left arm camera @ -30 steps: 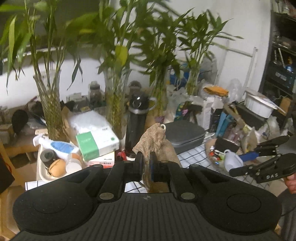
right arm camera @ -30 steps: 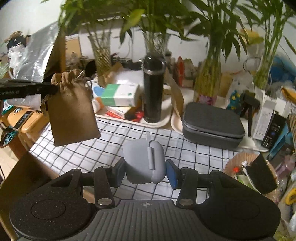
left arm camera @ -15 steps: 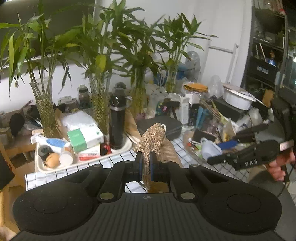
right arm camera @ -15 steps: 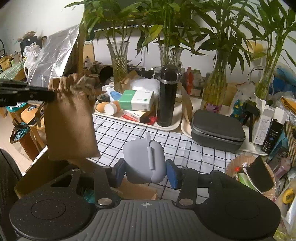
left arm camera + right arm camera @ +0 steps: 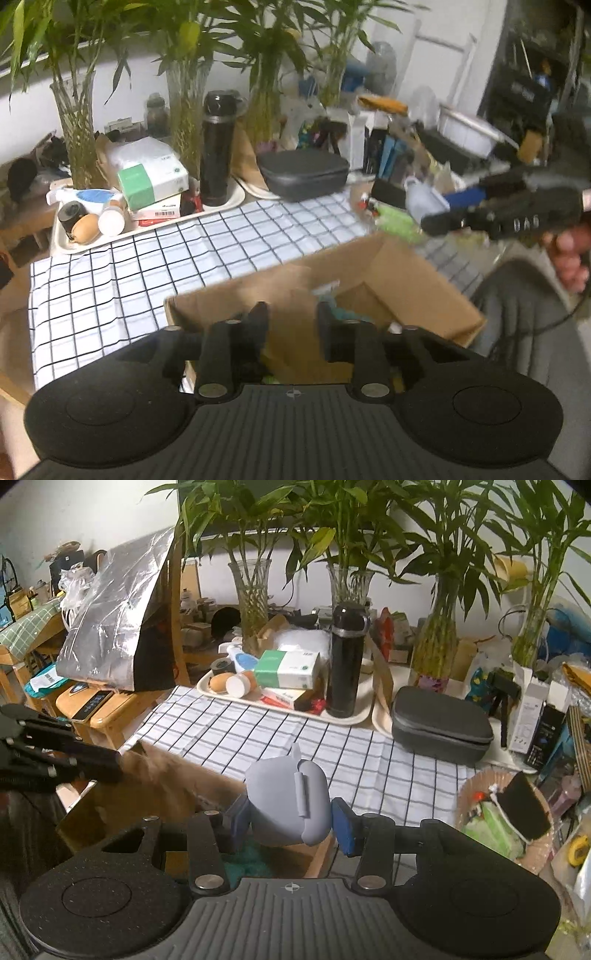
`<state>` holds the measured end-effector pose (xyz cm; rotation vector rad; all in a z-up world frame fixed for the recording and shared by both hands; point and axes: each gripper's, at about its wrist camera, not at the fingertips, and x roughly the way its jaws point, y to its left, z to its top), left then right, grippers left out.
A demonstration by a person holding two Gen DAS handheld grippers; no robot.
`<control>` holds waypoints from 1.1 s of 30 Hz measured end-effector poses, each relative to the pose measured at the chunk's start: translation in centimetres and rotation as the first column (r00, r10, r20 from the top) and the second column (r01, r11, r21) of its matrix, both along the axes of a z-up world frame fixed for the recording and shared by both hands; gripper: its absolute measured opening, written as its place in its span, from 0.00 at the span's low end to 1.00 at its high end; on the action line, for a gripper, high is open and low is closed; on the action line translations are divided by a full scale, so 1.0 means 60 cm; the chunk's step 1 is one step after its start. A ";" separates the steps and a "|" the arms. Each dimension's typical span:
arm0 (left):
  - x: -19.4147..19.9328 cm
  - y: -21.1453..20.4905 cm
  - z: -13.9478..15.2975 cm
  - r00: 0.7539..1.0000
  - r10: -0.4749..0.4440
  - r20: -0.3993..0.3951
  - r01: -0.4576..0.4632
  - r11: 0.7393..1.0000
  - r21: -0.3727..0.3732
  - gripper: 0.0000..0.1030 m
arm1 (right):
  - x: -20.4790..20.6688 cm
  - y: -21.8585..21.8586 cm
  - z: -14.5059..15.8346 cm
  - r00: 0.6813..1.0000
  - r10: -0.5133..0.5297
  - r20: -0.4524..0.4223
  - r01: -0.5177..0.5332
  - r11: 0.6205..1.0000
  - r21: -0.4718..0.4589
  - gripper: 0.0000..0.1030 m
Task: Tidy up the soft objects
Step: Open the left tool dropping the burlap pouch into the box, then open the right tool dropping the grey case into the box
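My left gripper (image 5: 290,325) is open over an open cardboard box (image 5: 410,284) at the table's front edge. The brown burlap pouch (image 5: 291,295) is blurred, loose between and below the fingers, inside the box; it also shows in the right wrist view (image 5: 162,775), just off the left gripper's tips (image 5: 99,764). My right gripper (image 5: 291,816) is shut on a soft grey silicone case (image 5: 286,805), held above the box's near corner (image 5: 321,856). Teal soft items (image 5: 251,860) lie in the box.
A checked tablecloth (image 5: 147,258) covers the table. Behind it stand a tray (image 5: 280,709) with a black flask (image 5: 345,661), boxes and bottles, a dark zip case (image 5: 439,720), bamboo vases (image 5: 251,594), and clutter on the right (image 5: 502,819). A wooden stool (image 5: 107,709) stands left.
My left gripper has opened and let go of the burlap pouch, which drops into the box. Both grippers have moved back over the box. The right still holds the grey case.
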<state>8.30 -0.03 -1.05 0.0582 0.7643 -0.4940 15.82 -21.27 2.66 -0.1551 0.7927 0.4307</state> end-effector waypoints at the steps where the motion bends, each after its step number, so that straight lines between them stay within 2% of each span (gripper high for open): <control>1: -0.006 -0.001 -0.002 1.000 0.000 0.002 0.000 1.000 0.008 0.40 | -0.004 0.000 -0.002 1.000 -0.001 -0.004 0.001 1.000 -0.001 0.48; 3: -0.015 -0.003 -0.004 1.000 0.012 0.006 -0.012 1.000 0.024 0.46 | -0.009 -0.001 -0.007 1.000 -0.001 -0.014 0.001 1.000 0.001 0.48; 9: -0.035 -0.004 -0.006 0.998 0.052 0.022 -0.054 0.996 0.077 0.47 | -0.028 0.003 -0.019 0.999 0.005 -0.046 -0.005 1.000 0.010 0.48; 18: -0.041 0.006 -0.005 0.989 0.146 0.003 -0.145 0.987 0.072 0.47 | -0.050 0.023 -0.012 0.997 0.032 -0.065 -0.030 0.999 0.031 0.49; 31: -0.049 0.008 -0.006 0.982 0.187 -0.002 -0.187 0.980 0.068 0.48 | -0.057 0.051 -0.024 0.995 0.055 -0.084 -0.052 0.998 0.036 0.49; 33: -0.049 0.009 -0.007 0.980 0.197 0.002 -0.197 0.978 0.070 0.48 | -0.053 0.053 -0.033 0.993 0.060 -0.100 -0.056 0.998 0.039 0.51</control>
